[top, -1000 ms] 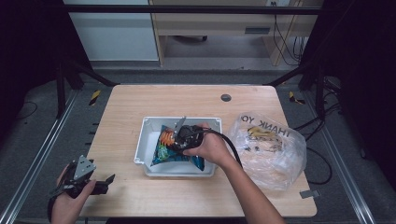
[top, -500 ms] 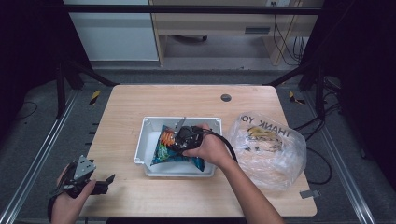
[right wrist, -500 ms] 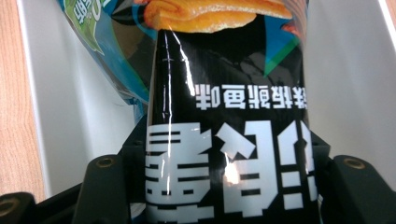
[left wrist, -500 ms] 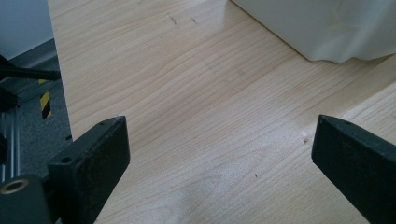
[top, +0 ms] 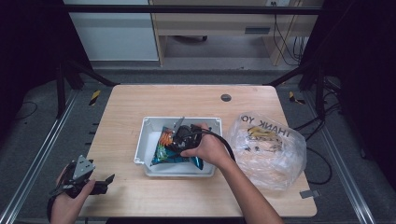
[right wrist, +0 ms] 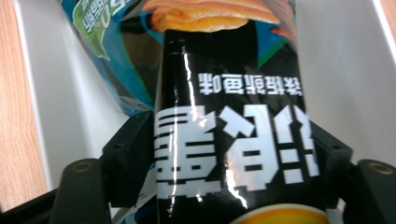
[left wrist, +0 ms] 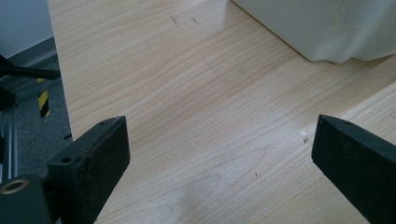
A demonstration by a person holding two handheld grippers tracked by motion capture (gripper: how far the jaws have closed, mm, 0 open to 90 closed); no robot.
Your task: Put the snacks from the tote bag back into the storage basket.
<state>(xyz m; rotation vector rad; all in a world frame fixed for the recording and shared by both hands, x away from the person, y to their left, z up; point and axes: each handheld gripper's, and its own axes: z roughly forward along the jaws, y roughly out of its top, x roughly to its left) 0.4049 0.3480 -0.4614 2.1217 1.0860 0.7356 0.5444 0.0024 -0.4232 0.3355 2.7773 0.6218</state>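
While my right claw has just been spreading its jaws around the snack bag lying inside the white bin, releasing it there, my left claw waits open over the counter's near-left corner.

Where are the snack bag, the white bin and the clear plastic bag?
snack bag (top: 166, 145), high view, on its colourful front.
white bin (top: 144, 145), high view, on its left wall.
clear plastic bag (top: 268, 151), high view, on its crinkled middle.
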